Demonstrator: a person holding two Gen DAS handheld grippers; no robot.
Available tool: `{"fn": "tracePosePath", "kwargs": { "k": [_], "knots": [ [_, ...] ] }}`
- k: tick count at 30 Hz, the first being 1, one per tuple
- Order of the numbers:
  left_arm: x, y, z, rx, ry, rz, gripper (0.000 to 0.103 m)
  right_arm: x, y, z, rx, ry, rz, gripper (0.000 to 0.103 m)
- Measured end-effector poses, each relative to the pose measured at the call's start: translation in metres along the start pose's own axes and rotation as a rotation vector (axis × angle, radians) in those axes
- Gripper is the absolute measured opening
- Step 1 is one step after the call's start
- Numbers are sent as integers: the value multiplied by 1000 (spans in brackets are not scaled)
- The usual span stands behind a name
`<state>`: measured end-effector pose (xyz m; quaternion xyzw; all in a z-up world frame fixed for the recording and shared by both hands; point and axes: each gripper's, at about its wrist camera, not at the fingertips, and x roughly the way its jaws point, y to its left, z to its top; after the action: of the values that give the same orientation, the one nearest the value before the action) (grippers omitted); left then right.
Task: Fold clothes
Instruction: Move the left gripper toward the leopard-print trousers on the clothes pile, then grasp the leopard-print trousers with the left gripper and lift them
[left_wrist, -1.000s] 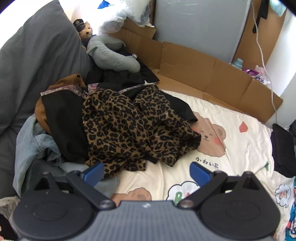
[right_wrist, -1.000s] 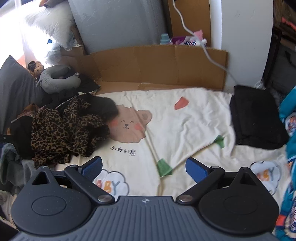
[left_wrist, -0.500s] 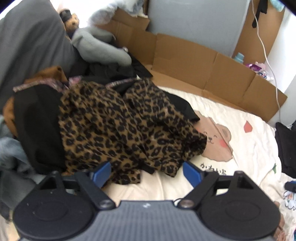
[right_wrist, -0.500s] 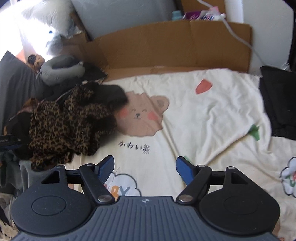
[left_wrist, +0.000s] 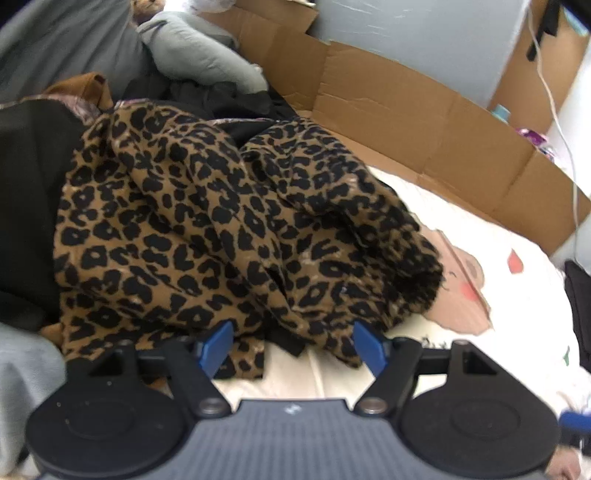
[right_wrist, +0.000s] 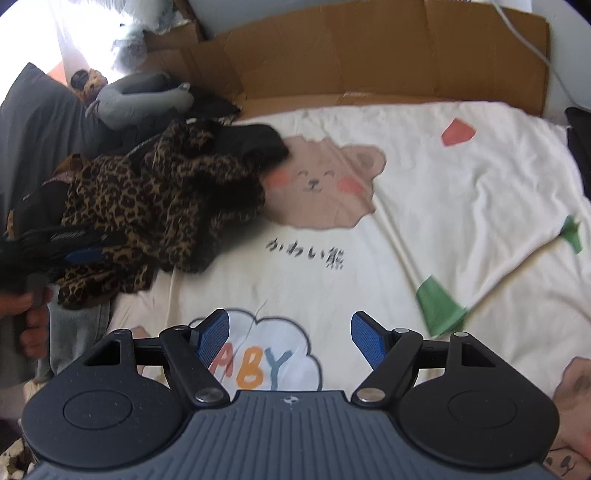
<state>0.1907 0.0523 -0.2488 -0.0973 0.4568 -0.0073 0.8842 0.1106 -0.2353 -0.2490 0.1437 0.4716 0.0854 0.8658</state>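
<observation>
- Both claws have dropped closer to the bed (right_wrist: 424, 177) since a second ago.
- Left claw (left_wrist: 291, 345) is closing, unclenched, over the leopard-print garment (left_wrist: 221, 229) at the bed's left edge.
- Right claw (right_wrist: 290, 334) is released above the cream sheet.
- Cardboard (right_wrist: 369, 55) lines the far edge.

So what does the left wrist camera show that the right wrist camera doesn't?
Only the left view shows its own hand-held gripper, jaws closing around the near edge of the leopard-print garment, seen close up. Only the right view shows the right hand-held gripper over the "BABY" cloud print, and a hand. Both show the garment, the bear-print sheet and the cardboard.
</observation>
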Motion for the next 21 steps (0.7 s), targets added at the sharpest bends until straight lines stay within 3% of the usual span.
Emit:
{"fn": "tracePosePath", "kwargs": {
  "k": [2,8,12,17,21],
  "knots": [
    [14,5,0,-37,7,-7,56,4,1,-3,0,13,3,76],
    [43,6,1,-61,-3,-18,55,15,0,-3,13,53,10,76],
    [65,10,0,-125,32,-53,54,24,2,1,15,72,29,74],
    [72,15,-1,-144,26,-82,11,31,7,6,25,79,49,74],
    [65,22,-5,-198,27,-121,3,40,12,8,54,81,75,74]
  ]
}}
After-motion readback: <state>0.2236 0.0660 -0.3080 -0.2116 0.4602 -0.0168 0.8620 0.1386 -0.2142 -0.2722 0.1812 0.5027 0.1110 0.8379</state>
